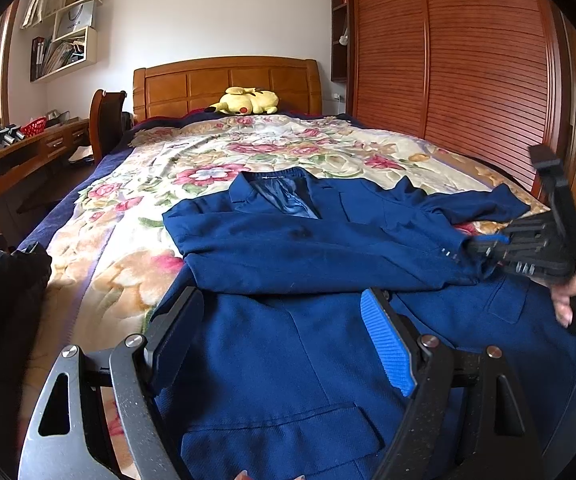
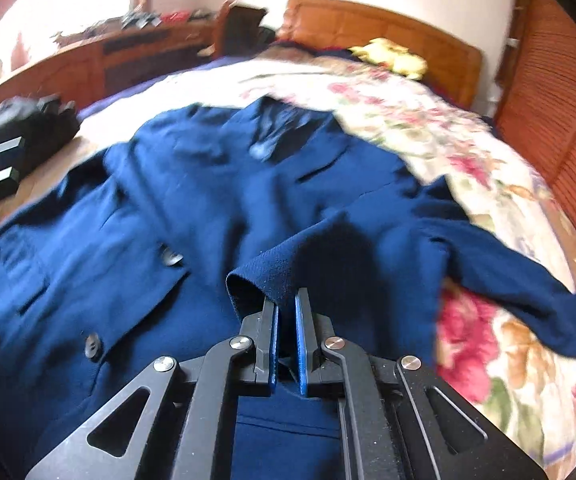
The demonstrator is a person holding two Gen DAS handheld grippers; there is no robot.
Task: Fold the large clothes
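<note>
A navy blue suit jacket (image 1: 288, 340) lies face up on the bed, collar toward the headboard; one sleeve is folded across its chest. My left gripper (image 1: 283, 312) is open and empty, hovering over the jacket's lower front. My right gripper (image 2: 285, 304) is shut on the cuff of the jacket's sleeve (image 2: 263, 276) and holds it above the jacket front (image 2: 127, 240). The right gripper also shows in the left wrist view (image 1: 484, 246) at the right, pinching the sleeve end by its buttons.
The floral blanket (image 1: 247, 148) covers the bed. A yellow plush toy (image 1: 247, 100) lies by the wooden headboard (image 1: 227, 80). A black garment pile (image 2: 11, 140) sits at the bed's left side. A desk (image 1: 15, 152) stands left, a slatted wardrobe (image 1: 468, 60) right.
</note>
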